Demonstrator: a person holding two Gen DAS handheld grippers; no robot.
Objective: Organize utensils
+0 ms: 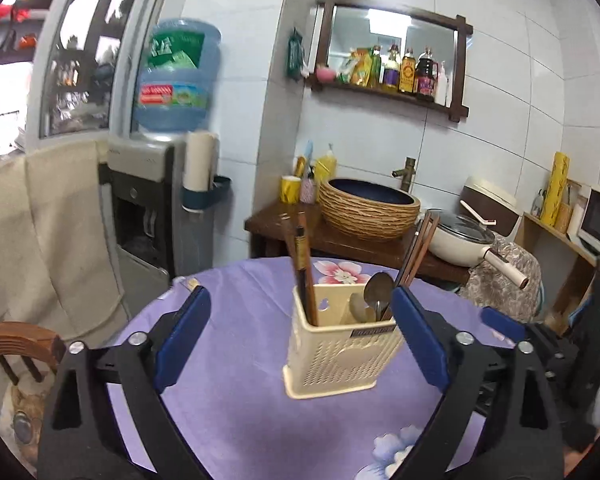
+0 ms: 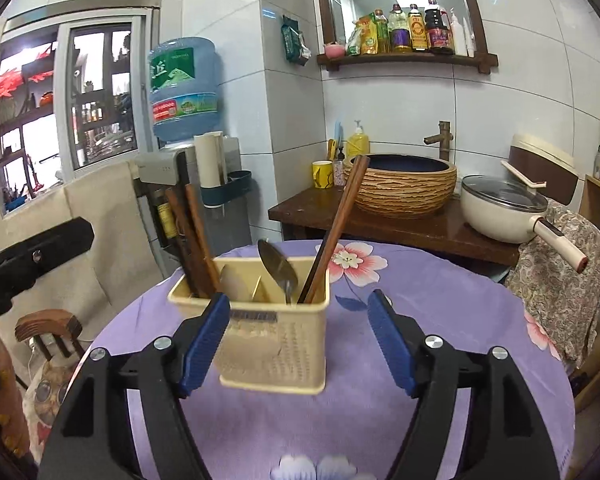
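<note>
A round table under a purple cloth with pink and white flower prints (image 1: 236, 392) (image 2: 440, 320) carries one cream perforated plastic utensil holder (image 1: 340, 354) (image 2: 272, 344), standing upright near the cloth's middle.

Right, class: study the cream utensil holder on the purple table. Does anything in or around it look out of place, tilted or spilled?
Nothing is spilled or damaged. The cream utensil holder stands upright on the table. The chopsticks lean at mixed angles and are split between two end compartments, with a spoon between; that looks only mildly untidy.

Water jug (image 2: 184, 88) label, two large characters (rest too blurred)
</note>
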